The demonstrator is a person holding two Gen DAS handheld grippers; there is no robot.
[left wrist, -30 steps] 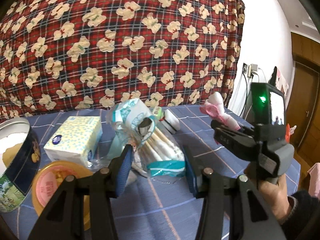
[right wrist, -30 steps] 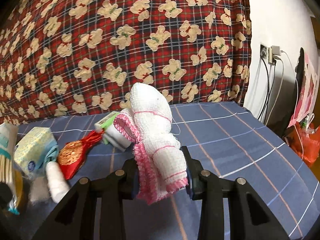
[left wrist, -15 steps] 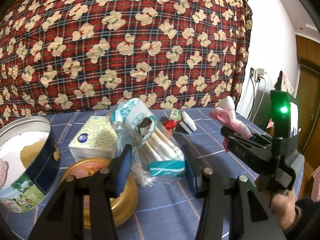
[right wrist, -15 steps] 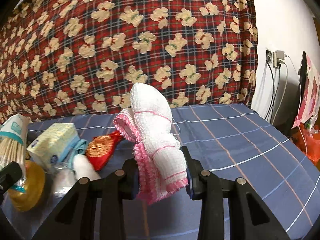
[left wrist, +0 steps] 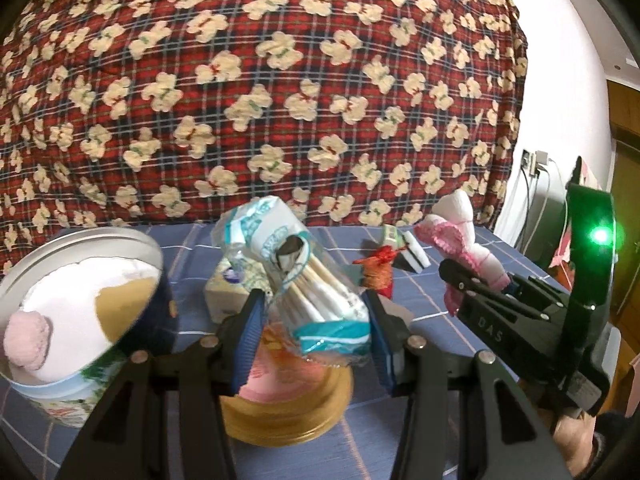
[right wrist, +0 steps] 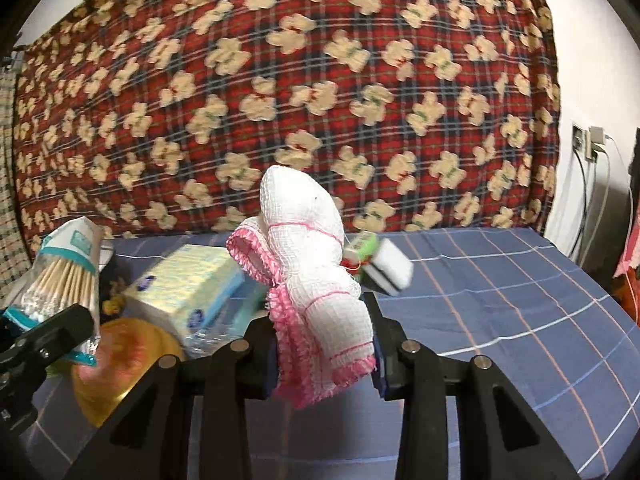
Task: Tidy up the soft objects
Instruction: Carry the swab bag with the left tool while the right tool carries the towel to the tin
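L gripper (left wrist: 314, 334): fingers partly apart, clamped on bag of cotton swabs (left wrist: 316, 280) — held above gold lid (left wrist: 288, 412). R gripper (right wrist: 324, 346): fingers narrow, pinching white-pink gauze cloth (right wrist: 316, 280) — raised off blue table (right wrist: 500, 300).

Backdrop: red plaid blanket (right wrist: 280, 92) printed with cream bears. Surface: blue checked tablecloth (right wrist: 500, 300). White wall (right wrist: 592, 64) at right carries a socket with plugged charger (right wrist: 596, 138) and hanging cables (right wrist: 584, 200). Wooden door (left wrist: 626, 152) beyond.

Round tin (left wrist: 80, 320) cut by left edge, tissue pack (left wrist: 224, 296) half hidden, gold lid (right wrist: 120, 364) blurred
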